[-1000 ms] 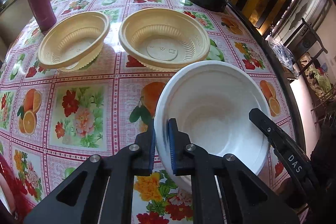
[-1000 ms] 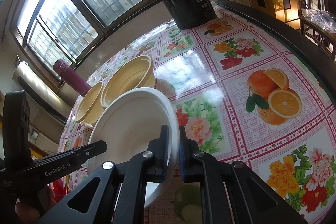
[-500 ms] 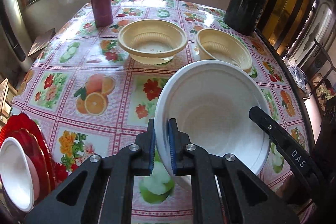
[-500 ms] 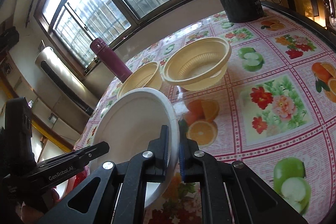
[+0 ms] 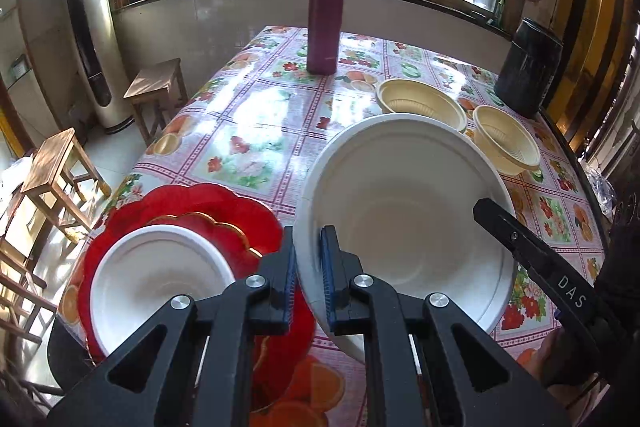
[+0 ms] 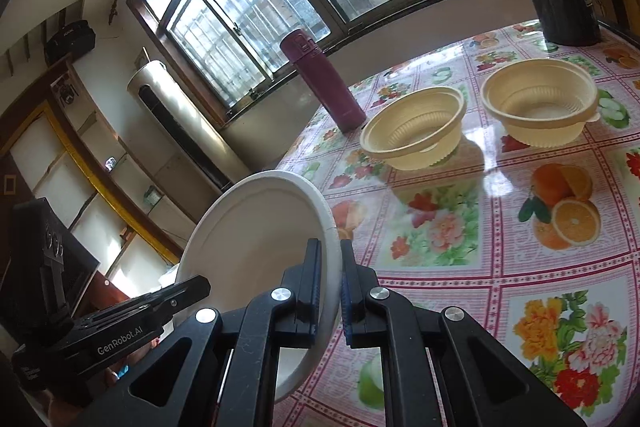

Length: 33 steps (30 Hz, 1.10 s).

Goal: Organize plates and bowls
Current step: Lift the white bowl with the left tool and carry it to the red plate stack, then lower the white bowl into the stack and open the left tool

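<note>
Gripping opposite sides of one white bowl [image 5: 404, 211], the left gripper [image 5: 308, 279] and the right gripper [image 6: 330, 287] each have their jaws clamped on its rim, holding it above the flowered table [image 5: 256, 115]. Just left of the left jaws, a second white bowl [image 5: 156, 279] sits on a red plate [image 5: 224, 203]. Ahead of the jaws, well apart from them, stand two yellow bowls [image 6: 412, 127] [image 6: 540, 99], a maroon flask [image 5: 326, 19] and a black jug [image 5: 526, 71].

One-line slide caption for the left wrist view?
Both claws grip a white bowl above the floral table, beside a second white bowl on red plates.
</note>
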Each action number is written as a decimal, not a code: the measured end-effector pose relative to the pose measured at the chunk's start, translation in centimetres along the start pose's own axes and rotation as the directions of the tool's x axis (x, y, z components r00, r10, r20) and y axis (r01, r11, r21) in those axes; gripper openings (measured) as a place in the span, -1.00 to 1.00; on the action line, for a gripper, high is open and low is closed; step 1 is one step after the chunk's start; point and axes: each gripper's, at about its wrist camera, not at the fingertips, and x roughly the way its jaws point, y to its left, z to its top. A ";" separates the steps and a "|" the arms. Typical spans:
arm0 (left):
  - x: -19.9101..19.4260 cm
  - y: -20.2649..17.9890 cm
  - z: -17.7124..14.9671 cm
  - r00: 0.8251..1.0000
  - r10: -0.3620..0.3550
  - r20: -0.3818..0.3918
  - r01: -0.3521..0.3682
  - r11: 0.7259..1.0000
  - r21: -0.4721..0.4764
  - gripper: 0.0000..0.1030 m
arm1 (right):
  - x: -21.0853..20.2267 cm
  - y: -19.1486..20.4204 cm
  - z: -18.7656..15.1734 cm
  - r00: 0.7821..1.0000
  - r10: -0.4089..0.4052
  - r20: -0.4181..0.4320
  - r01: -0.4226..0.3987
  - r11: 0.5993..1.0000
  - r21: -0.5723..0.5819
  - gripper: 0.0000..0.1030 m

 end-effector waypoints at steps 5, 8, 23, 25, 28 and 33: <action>-0.7 3.3 -0.6 0.999 0.040 0.011 -0.040 0.998 -0.038 -0.81 | 1.9 3.2 -1.3 0.999 0.038 -0.028 -0.039 0.999 -0.024 -0.85; -0.9 5.4 -0.8 0.998 0.056 0.009 -0.056 0.996 -0.071 -0.82 | 3.3 5.0 -1.7 0.996 0.065 -0.058 -0.067 0.997 -0.027 -0.85; -1.0 13.5 -2.3 0.990 0.137 -0.027 -0.139 0.972 -0.188 -0.81 | 9.3 12.5 -4.6 0.975 0.134 -0.179 -0.154 0.983 -0.102 -0.84; -0.7 14.0 -2.7 0.989 0.141 -0.037 -0.145 0.970 -0.197 -0.81 | 9.9 12.8 -5.0 0.972 0.134 -0.194 -0.157 0.982 -0.109 -0.84; 0.0 14.5 -3.4 0.988 0.142 -0.064 -0.153 0.966 -0.210 -0.81 | 10.4 12.9 -5.8 0.968 0.126 -0.219 -0.156 0.980 -0.123 -0.83; -0.1 14.6 -4.1 0.982 0.174 -0.074 -0.186 0.962 -0.202 -0.76 | 10.3 13.4 -6.3 0.964 0.131 -0.232 -0.170 0.973 -0.157 -0.75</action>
